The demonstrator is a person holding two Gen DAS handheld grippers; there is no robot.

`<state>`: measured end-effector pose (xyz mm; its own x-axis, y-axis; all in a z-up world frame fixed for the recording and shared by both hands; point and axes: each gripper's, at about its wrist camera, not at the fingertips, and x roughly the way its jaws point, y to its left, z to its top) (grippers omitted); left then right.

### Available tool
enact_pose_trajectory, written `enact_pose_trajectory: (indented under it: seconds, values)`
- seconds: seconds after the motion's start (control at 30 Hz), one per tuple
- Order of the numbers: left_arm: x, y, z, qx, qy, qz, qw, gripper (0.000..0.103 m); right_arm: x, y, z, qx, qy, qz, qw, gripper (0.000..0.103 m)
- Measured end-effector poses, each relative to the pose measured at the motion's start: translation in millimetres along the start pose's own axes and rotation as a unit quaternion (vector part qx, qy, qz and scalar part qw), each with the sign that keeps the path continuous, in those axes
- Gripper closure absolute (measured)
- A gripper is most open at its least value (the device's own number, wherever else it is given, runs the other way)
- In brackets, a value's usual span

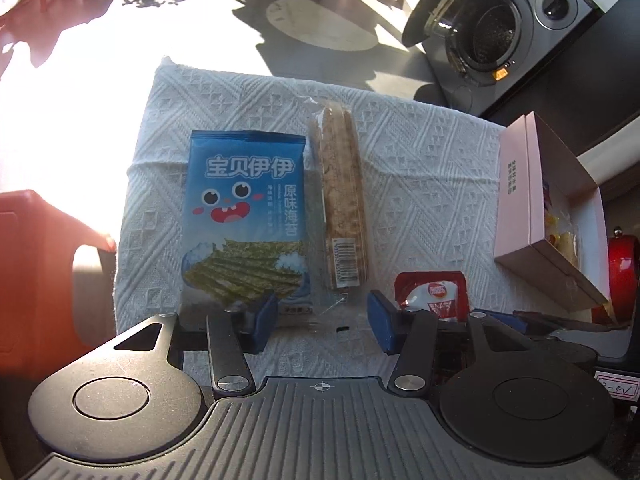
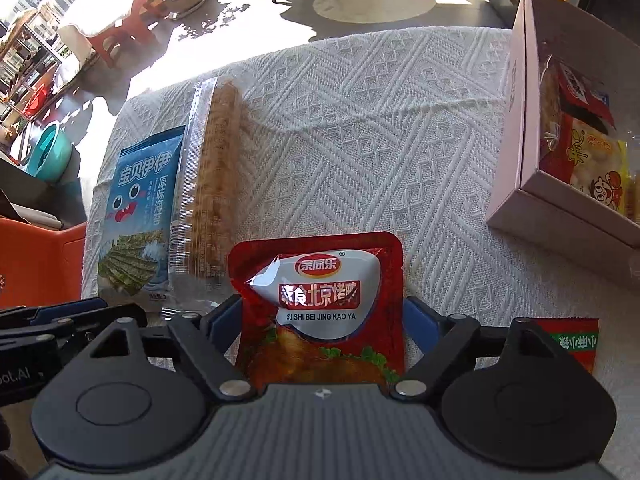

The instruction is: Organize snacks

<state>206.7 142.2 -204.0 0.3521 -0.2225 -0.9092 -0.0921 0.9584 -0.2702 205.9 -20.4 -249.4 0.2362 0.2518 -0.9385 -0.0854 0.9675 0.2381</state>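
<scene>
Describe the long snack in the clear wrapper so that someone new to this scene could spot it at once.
Start at the white textured cloth that covers the table. Near its left side lies a blue seaweed packet with a cartoon face, and touching that packet's right edge is the long brown flaky stick in a clear plastic wrapper. It is the only see-through package, narrow and far longer than the square red pouch nearby.

Blue seaweed packet (image 1: 246,220): flat, face up, left on the white-clothed worktop. Long clear-wrapped cracker stick (image 1: 342,196): flat, just beside the packet's right edge. Red sachet (image 2: 320,304): flat, face up, at the near edge. Pink box (image 2: 520,120): open, far right, holding several snack packs. Small red-and-green packet (image 2: 572,340): near right.
</scene>
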Motion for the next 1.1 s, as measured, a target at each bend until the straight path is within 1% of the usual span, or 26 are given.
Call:
enact_pose_trajectory:
  seconds: [0.03, 0.1, 0.13, 0.17, 0.2, 0.23, 0.33, 0.4, 0.43, 0.47, 0.53, 0.63, 0.7, 0.73, 0.8, 0.83, 0.87, 0.93, 0.97, 1.0, 1.1]
  values:
    - [0.7, -4.8, 5.2, 0.006, -0.004, -0.002, 1.0, 0.049, -4.0, -3.5, -2.7, 0.002, -0.002, 0.003, 1.0, 0.022]
    - [-0.9, -20.5, 18.2, 0.024, -0.019, -0.014, 0.9994, 0.049, -16.5, -8.8, -7.9, 0.004, -0.008, 0.006, 1.0, 0.03]
    - [-2.7, -29.2, 22.8, 0.033, -0.026, -0.022, 0.9988, 0.049, -23.8, -10.1, -10.7, 0.004, -0.011, 0.008, 1.0, 0.04]
    - [-3.5, -36.4, 25.3, 0.04, -0.03, -0.028, 0.9984, 0.049, -29.7, -12.1, -14.2, 0.004, -0.015, 0.011, 1.0, 0.046]
    - [-3.8, -42.5, 26.1, 0.045, -0.03, -0.03, 0.9981, 0.049, -32.8, -14.2, -16.9, 0.004, -0.014, 0.023, 1.0, 0.058]
    - [-3.2, -47.8, 25.3, 0.048, -0.029, -0.031, 0.9979, 0.049, -37.4, -17.4, -21.0, 0.004, -0.015, 0.027, 1.0, 0.068]
    - [0.0, -56.6, 16.4, 0.055, -0.018, -0.021, 0.9981, 0.049, -42.5, -26.1, -30.4, -0.003, -0.018, 0.023, 1.0, 0.068]
    - [2.9, -58.4, 7.5, 0.052, -0.005, -0.019, 0.9984, 0.049, -48.2, -32.3, -34.8, -0.006, -0.023, 0.015, 1.0, 0.064]
    - [4.3, -59.6, 1.8, 0.051, 0.004, -0.017, 0.9986, 0.049, -54.5, -39.4, -39.7, -0.004, -0.032, 0.008, 0.999, 0.057]
    - [4.7, -61.6, -4.0, 0.05, 0.011, -0.015, 0.9986, 0.049, -60.0, -45.8, -44.1, -0.002, -0.04, 0.002, 0.999, 0.045]
    - [2.9, -68.0, -13.6, 0.052, 0.023, -0.02, 0.9982, 0.049, -71.0, -61.3, -52.4, 0.009, -0.055, -0.012, 0.998, 0.034]
    - [3.1, -87.8, -26.3, 0.061, 0.04, -0.037, 0.9967, 0.049, -85.1, -90.2, -65.0, 0.036, -0.058, -0.014, 0.998, 0.032]
    - [9.6, -113.9, -38.5, 0.077, 0.062, -0.056, 0.9935, 0.049, -88.5, -110.5, -73.0, 0.054, -0.052, -0.048, 0.996, 0.031]
    - [14.5, -129.7, -43.7, 0.091, 0.073, -0.064, 0.9911, 0.049, -87.9, -122.4, -77.1, 0.064, -0.048, -0.073, 0.994, 0.031]
    - [25.3, -165.7, -55.6, 0.126, 0.087, -0.069, 0.9858, 0.049, -87.1, -144.8, -82.4, 0.084, -0.042, -0.109, 0.99, 0.031]
    - [30.7, -180.5, -60.7, 0.143, 0.092, -0.066, 0.9833, 0.049, -87.9, -157.6, -86.1, 0.095, -0.043, -0.123, 0.987, 0.031]
    - [42.0, -203.0, -69.5, 0.17, 0.103, -0.051, 0.9787, 0.048, -90.3, -168.2, -89.1, 0.105, -0.047, -0.134, 0.984, 0.031]
    - [61.8, -234.2, -85.9, 0.212, 0.123, -0.008, 0.9695, 0.048, -93.5, -185.7, -93.6, 0.118, -0.05, -0.151, 0.98, 0.03]
    - [70.3, -245.1, -92.6, 0.225, 0.126, 0.012, 0.9662, 0.048, -94.6, -196.6, -98.0, 0.124, -0.051, -0.158, 0.978, 0.03]
    - [76.3, -252.8, -98.2, 0.228, 0.13, 0.024, 0.9646, 0.048, -96.0, -203.9, -100.8, 0.129, -0.052, -0.162, 0.977, 0.03]
    - [87.9, -264.0, -108.6, 0.221, 0.141, 0.042, 0.9642, 0.046, -100.5, -222.3, -111.0, 0.141, -0.053, -0.165, 0.975, 0.03]
